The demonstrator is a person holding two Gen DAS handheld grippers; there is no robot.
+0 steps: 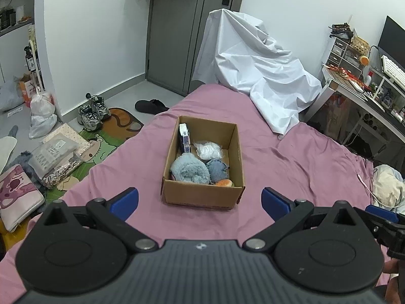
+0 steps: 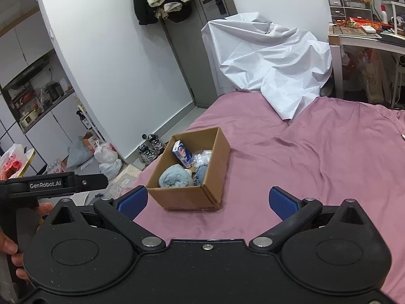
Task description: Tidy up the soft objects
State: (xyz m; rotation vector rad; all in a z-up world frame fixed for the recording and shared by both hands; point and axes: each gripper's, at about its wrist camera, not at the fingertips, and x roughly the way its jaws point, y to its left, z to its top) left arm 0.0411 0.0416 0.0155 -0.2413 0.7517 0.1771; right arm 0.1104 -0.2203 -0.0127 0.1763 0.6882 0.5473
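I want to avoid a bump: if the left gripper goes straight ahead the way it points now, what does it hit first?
Probably the cardboard box: its near wall sits centred ahead of the open left gripper on the pink bedsheet. Depth is unclear.

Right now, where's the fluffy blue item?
In both views, the fluffy blue item lies inside the cardboard box on the pink bed, at its near-left corner, beside a denim-blue piece.

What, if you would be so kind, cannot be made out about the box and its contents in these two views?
- Cardboard box floor: both views, mostly covered by the fluffy blue item and the bagged white item.
- Orange item: left wrist view shows only a sliver above the near wall; right wrist view hides it.
- Print on the blue-and-white carton: too small to read.
- What the white sheet covers: hidden in both views.
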